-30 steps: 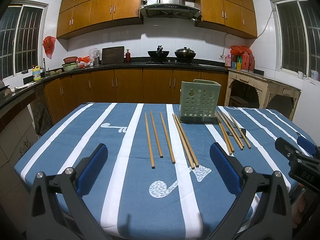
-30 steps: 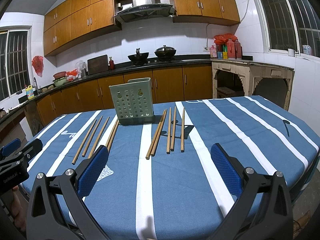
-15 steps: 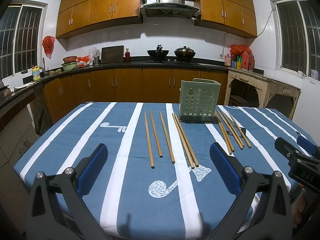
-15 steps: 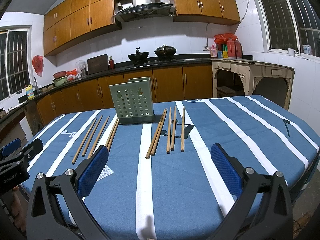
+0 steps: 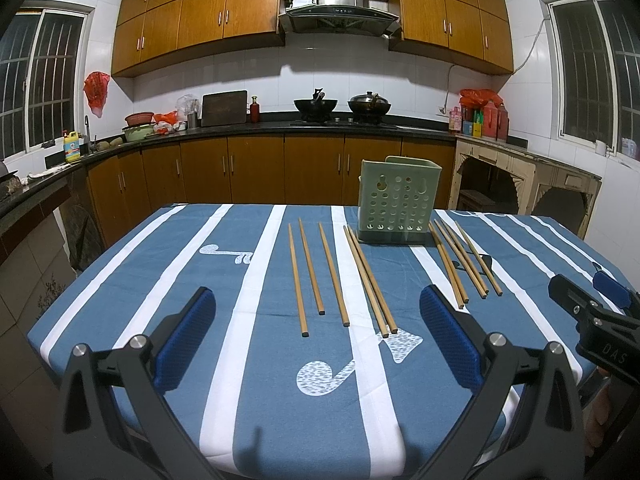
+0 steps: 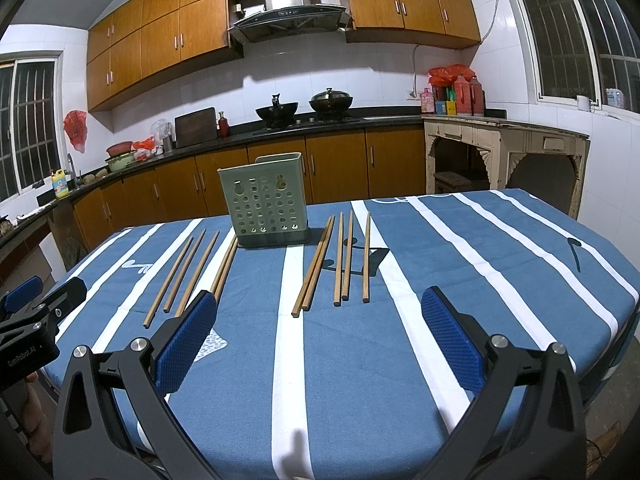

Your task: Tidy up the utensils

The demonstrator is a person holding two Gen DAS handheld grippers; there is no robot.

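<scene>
Risk I see: thin round wooden chopsticks (image 5: 334,274) at twelve o'clock rolling off my left gripper (image 5: 320,340) and right gripper (image 6: 318,338), both gaping empty, short of the perforated green plastic holder (image 5: 398,204)

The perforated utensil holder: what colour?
Pale green utensil holder, clearest in the right wrist view.

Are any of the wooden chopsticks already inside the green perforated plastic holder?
No, the holder shows none; all wooden chopsticks lie on the cloth.
</scene>
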